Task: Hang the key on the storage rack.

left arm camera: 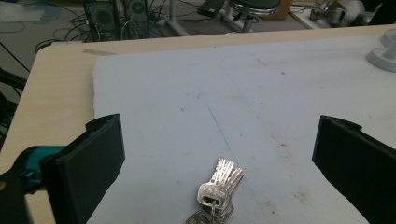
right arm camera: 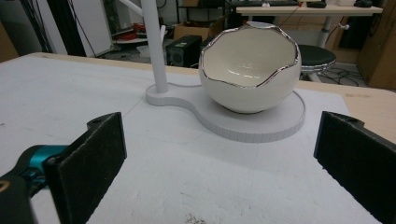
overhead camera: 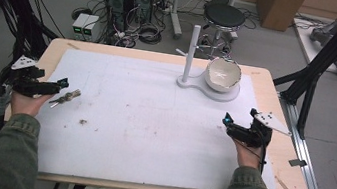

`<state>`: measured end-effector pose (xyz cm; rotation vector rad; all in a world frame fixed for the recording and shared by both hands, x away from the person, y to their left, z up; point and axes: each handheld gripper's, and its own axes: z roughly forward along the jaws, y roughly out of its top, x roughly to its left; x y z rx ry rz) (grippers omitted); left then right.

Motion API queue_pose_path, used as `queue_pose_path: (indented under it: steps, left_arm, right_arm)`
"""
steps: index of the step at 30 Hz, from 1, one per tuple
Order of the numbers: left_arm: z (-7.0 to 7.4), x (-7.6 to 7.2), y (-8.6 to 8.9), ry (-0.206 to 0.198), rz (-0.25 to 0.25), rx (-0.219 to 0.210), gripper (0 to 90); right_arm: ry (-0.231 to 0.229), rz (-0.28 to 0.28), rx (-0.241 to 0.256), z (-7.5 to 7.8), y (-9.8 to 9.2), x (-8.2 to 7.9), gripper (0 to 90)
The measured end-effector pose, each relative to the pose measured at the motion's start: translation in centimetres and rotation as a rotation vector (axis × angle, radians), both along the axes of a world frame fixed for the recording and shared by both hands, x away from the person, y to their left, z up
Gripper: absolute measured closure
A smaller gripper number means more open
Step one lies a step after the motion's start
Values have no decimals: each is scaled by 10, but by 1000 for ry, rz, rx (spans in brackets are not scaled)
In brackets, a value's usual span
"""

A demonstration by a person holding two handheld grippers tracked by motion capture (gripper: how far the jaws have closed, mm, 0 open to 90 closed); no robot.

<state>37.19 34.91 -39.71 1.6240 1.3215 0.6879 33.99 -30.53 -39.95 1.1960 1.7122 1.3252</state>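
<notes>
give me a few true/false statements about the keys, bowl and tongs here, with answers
1. The keys lie flat on the white mat. True.
2. The left tongs are shut on the keys. False: their jaws stand wide open, with the keys lying between them in the left gripper view.
3. The bowl sits on the round base of a white stand. True.
4. The keys are in the bowl. False: the bowl looks empty.
5. The right tongs are open. True.
</notes>
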Motion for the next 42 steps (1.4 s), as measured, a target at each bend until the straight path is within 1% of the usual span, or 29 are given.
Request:
queue_pose_path:
  steps: [4,6,9,10,13,14,16,18,20,21,22,23,24,26,28,29,30,31,33,34,35,36,37,38,39,40,41,42]
  left_arm:
    - [-5,4,1,37,-3,3,28]
    - [-7,7,3,62,-5,-13,28]
    - [-9,9,4,70,2,-15,28]
    - [-9,10,4,76,-1,-17,28]
    - [-9,14,2,99,-14,6,28]
    - [-7,17,-2,113,-28,27,28]
    - [-6,19,-4,116,-36,26,28]
    - [-4,24,-7,123,-40,39,28]
    - [-4,27,-9,124,-45,42,28]
    - [-4,29,-9,139,-49,50,28]
    - [-4,31,-11,143,-52,58,28]
    - [-4,34,-14,152,-65,84,28]
    - [-4,34,-14,152,-65,84,28]
    - [-3,39,-17,167,-84,101,28]
    - [-3,44,-20,180,-96,108,28]
    - [-4,47,-21,192,-99,112,28]
    - [-6,52,-22,217,-108,125,28]
    - [-6,52,-22,217,-108,125,28]
    - [-7,57,-24,246,-119,139,28]
    - [-8,60,-25,259,-134,135,28]
    - [-8,60,-25,259,-134,135,28]
    - [-10,64,-25,290,-145,151,28]
    - [-10,64,-25,290,-145,151,28]
    - [-12,66,-25,305,-147,158,28]
    - [-13,67,-24,314,-148,156,28]
    - [-13,67,-24,314,-148,156,28]
    - [-15,69,-23,328,-156,158,29]
    - [-15,69,-23,328,-156,158,42]
  right_arm:
    - [-1,4,-6,0,0,0,13]
    - [-4,4,-7,0,0,0,13]
    - [1,5,-4,0,1,0,13]
    - [-7,5,-10,0,1,0,13]
    - [-1,5,-6,0,1,0,13]
    - [0,5,-5,0,1,0,13]
    - [-7,5,-8,0,1,0,13]
    - [-7,9,-8,1,0,-1,13]
    - [-10,12,-8,1,0,-1,13]
    - [-10,12,-8,1,0,-1,13]
    - [-9,14,-9,1,0,-1,13]
    - [-10,15,-8,1,0,-1,13]
    - [-10,17,-10,0,0,0,13]
    - [-9,19,-9,0,0,0,13]
    - [-6,24,-12,0,1,0,13]
    - [-8,26,-15,0,1,0,13]
    - [-4,26,-13,0,2,-1,13]
    - [-4,26,-13,0,2,-1,13]
    - [-8,30,-20,0,2,0,13]
    - [-5,32,-22,0,2,0,13]
    - [-3,33,-23,0,2,0,13]
    - [-2,33,-25,0,2,0,13]
    - [-2,35,-27,0,2,0,13]
    - [-2,36,-25,0,2,0,13]
    - [-2,37,-23,0,2,0,13]
    - [-2,37,-23,0,2,0,13]
    - [-1,36,-20,0,2,-1,13]
    - [-3,35,-21,0,2,-1,13]
